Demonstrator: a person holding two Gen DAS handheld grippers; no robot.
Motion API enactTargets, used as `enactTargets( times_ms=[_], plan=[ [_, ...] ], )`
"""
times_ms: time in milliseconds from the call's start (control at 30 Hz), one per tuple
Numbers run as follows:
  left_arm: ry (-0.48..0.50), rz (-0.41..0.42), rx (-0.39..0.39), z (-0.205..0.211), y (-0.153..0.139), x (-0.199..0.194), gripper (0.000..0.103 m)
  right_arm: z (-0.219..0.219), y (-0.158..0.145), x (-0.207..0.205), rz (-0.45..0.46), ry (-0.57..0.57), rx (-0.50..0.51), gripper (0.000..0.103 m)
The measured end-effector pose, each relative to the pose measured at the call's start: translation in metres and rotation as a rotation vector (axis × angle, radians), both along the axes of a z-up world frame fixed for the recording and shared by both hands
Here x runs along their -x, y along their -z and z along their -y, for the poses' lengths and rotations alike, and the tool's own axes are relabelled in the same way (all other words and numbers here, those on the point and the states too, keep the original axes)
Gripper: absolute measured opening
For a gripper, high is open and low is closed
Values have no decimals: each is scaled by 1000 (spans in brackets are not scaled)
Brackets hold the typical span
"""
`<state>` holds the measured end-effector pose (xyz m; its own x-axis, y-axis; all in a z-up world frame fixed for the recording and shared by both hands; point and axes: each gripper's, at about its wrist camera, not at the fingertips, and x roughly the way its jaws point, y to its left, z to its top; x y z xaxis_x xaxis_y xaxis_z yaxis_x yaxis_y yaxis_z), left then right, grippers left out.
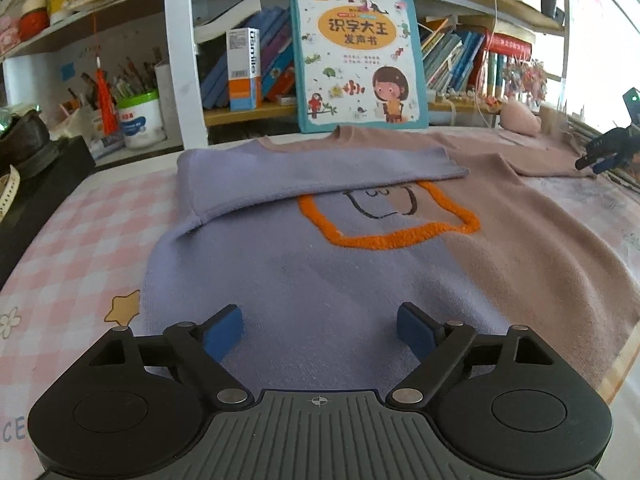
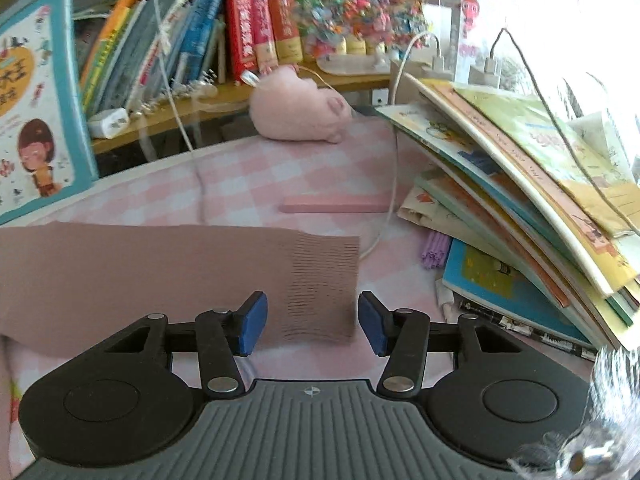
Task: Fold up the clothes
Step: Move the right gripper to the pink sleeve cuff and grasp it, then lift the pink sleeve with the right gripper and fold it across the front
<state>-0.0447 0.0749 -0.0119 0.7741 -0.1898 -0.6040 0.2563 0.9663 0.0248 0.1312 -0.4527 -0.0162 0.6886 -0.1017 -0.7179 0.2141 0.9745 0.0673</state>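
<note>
- Your left tongs (image 1: 320, 334) sit at 6 o'clock in the left wrist view, blue pads (image 1: 223, 334) spread wide, nothing between them. They hover over the lower lilac part of the sweater (image 1: 320, 272).
- The sweater lies flat on the pink-checked surface (image 1: 68, 240), lilac on its left half, dusty pink on its right half, neck toward 12 o'clock. An orange outlined patch (image 1: 390, 220) with a black line face sits at its centre.
- The lilac sleeve (image 1: 312, 176) is folded across the chest, running from 9 toward 2 o'clock, its cuff end covering the top edge of the orange patch.
- The pink sleeve (image 1: 548, 160) lies stretched out toward 3 o'clock, unfolded. Your other tool shows dark at its far end, at the right rim of that view.
- Your right tongs (image 2: 312, 318) are parted too, holding nothing. The ribbed pink cuff (image 2: 320, 284) lies flat on the surface just ahead of and between the pads; whether the pads touch the knit you cannot tell from this angle.
- A teal-bordered picture book (image 1: 358, 56) stands upright at 12 o'clock, just behind the sweater's neck, leaning on the bookshelf (image 1: 248, 114).
- In the right wrist view: a pink plush toy (image 2: 300, 108) at 12 o'clock, well apart from the cuff; a slumped stack of picture books (image 2: 520, 200) at 3 o'clock; a flat pink strip (image 2: 336, 208) and a white cable (image 2: 394, 184) on the surface beyond the cuff.
</note>
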Motion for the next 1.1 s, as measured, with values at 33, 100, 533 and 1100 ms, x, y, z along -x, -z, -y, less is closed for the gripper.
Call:
enactTargets(
  times_ms=[33, 100, 533, 1100],
  plan=[
    [-1, -1, 0, 0, 0, 0, 90, 1, 2, -2, -5, 4, -3, 48],
    [-7, -7, 4, -1, 1, -1, 92, 3, 3, -1, 1, 6, -14, 48],
    [-20, -20, -12, 1, 3, -2, 101, 4, -6, 6, 67, 1, -139, 9],
    [-21, -16, -24, 0, 2, -2, 103, -172, -149, 1, 254, -405, -137, 9]
  ],
)
